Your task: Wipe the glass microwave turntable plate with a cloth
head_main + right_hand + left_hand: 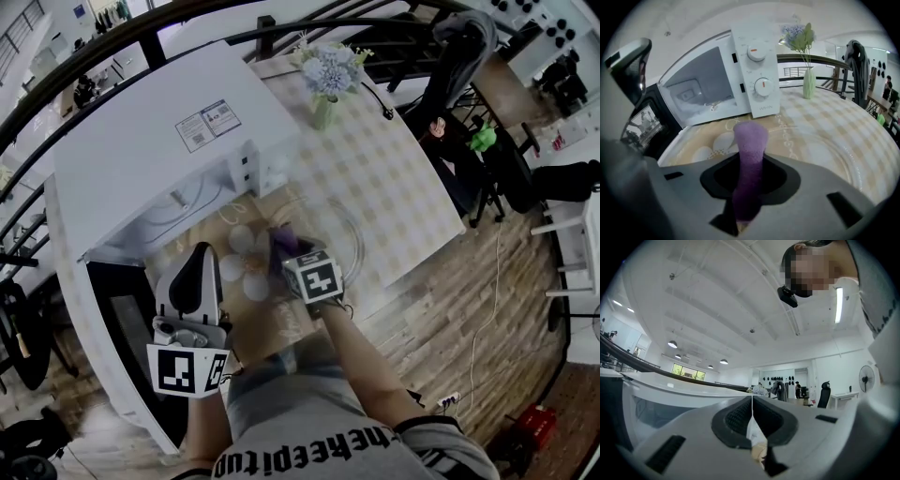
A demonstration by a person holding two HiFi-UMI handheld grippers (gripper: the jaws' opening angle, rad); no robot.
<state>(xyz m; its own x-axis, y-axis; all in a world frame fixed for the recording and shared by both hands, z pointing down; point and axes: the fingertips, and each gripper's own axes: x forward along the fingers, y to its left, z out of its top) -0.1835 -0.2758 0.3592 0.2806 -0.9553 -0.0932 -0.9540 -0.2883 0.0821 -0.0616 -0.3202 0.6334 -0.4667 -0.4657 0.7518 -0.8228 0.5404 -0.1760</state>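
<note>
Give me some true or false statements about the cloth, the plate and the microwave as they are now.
1. The right gripper holds a purple cloth between its fingers. True.
2. The door of the microwave is shut. False: it stands open.
3. The plate sits inside the microwave. False: it lies on the table in front of it.
4. A vase of flowers stands on the table. True.
5. The left gripper also grips the cloth. False: its fingers are closed and point up toward the ceiling, away from the cloth.
</note>
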